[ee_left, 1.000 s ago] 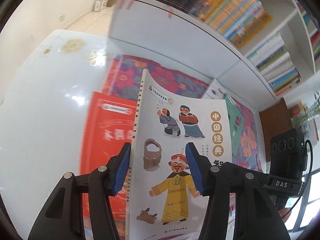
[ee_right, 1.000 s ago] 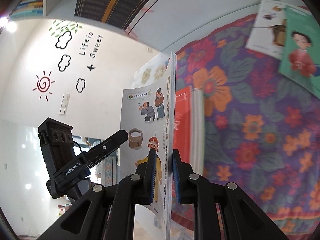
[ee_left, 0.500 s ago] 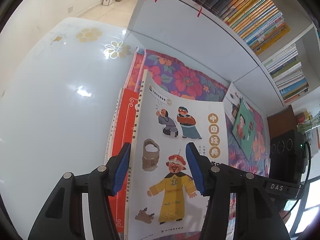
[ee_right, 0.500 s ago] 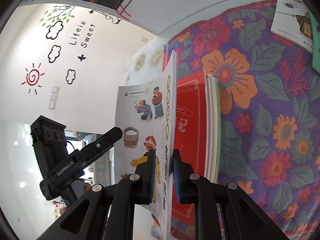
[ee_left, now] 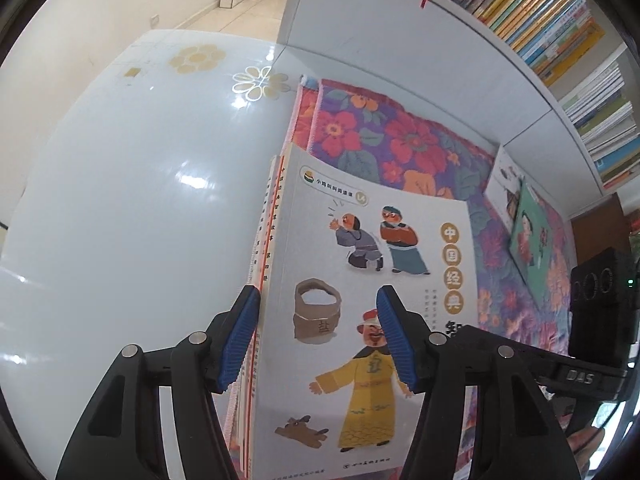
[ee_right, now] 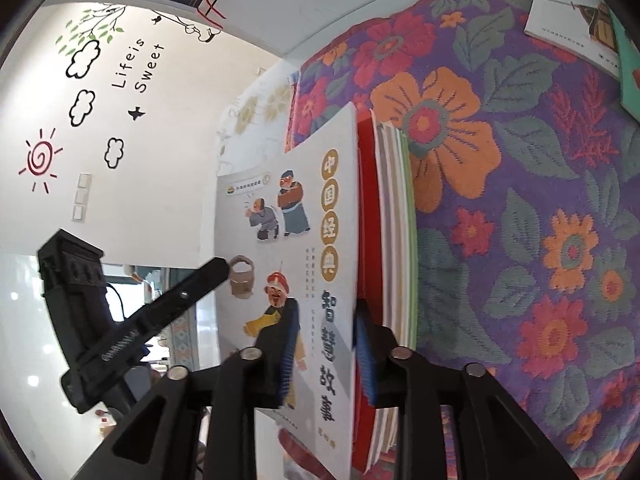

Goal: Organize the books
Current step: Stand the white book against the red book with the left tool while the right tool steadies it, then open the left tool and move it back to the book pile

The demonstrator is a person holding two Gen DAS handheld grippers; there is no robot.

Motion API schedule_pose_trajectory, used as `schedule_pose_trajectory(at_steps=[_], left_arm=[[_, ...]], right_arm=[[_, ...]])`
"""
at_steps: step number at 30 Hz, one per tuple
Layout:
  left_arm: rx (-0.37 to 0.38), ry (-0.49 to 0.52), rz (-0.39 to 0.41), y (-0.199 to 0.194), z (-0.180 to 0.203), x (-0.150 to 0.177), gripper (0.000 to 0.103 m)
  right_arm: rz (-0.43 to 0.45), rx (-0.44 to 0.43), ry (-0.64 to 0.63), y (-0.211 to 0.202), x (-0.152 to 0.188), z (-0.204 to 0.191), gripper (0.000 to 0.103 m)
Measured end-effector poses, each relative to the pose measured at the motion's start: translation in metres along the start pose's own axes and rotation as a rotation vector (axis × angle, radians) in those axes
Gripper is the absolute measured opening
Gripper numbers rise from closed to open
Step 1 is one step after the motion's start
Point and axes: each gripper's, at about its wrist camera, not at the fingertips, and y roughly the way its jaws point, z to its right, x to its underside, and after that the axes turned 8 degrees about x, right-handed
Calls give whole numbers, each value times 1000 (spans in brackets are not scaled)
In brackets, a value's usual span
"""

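1. Floral purple cloth (ee_right: pixel 520 200) on glossy white table (ee_left: pixel 120 200), bookshelf behind.
2. White illustrated storybook (ee_left: pixel 360 280) lies atop red-covered stack (ee_right: pixel 366 220), long axis running away from both grippers.
3. Left gripper (ee_left: pixel 316 340) straddles spine edge, jaws opening.
4. Right gripper (ee_right: pixel 324 356) straddles opposite edge, jaws opening, cover between.

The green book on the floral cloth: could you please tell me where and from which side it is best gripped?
The green book lies flat on the cloth, one corner resting on the white book. Probably grip the long edge near that corner, coming in low from the stack's side: only that propped part may leave room for a finger underneath. The gap itself is too small to see.
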Motion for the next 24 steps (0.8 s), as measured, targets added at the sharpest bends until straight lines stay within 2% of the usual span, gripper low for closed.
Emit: schedule_pose_trajectory(at_steps=[6,9,15,19,20,24], left_arm=[[-38,-20,35,-1,-8,-1,59],[-57,-47,34,0,-16,-3,59],[-78,-72,96,-20,-14,7,59],[-70,2,149,-34,19,12,64],[-72,26,157,-35,29,13,65],[-50,136,151,-22,78,8,74]], right_arm=[[-1,22,0,-3,0,-4,35],[39,54,-1,-16,0,-1,38],[107,120,-54,-35,3,3,40],[179,223,-122,-51,15,9,40],[191,249,-116,-56,18,16,40],[247,261,-19,-82,24,62,42]])
